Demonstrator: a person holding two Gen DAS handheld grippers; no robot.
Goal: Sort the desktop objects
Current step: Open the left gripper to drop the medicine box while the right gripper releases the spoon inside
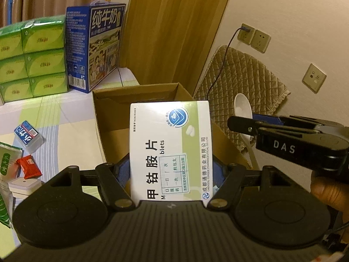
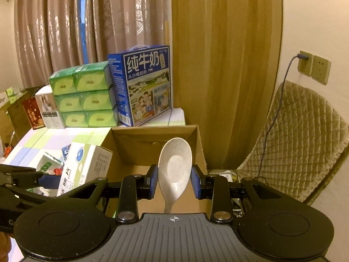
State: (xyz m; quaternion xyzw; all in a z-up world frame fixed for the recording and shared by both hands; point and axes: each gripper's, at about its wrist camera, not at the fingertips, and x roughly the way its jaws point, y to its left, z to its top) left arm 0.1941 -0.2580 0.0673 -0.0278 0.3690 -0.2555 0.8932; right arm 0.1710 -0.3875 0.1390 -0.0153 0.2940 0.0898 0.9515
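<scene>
My left gripper point(image 1: 171, 170) is shut on a white and green medicine box point(image 1: 170, 150), held upright over the near edge of an open cardboard box point(image 1: 135, 100). My right gripper point(image 2: 174, 182) is shut on a white spoon point(image 2: 174, 166), bowl up, above the same cardboard box point(image 2: 152, 135). The right gripper point(image 1: 242, 124) with the spoon point(image 1: 243, 107) shows at the right of the left wrist view. The medicine box point(image 2: 85, 163) and the left gripper's finger point(image 2: 47, 180) show at the left of the right wrist view.
On the checked tablecloth point(image 1: 65, 118) lie a blue tissue pack point(image 1: 27, 134), a red sachet point(image 1: 28, 167) and a white square item point(image 1: 24, 185). Green tissue boxes point(image 1: 32, 59) and a blue milk carton point(image 1: 96, 45) stand at the back. A padded chair point(image 2: 298, 139) stands right.
</scene>
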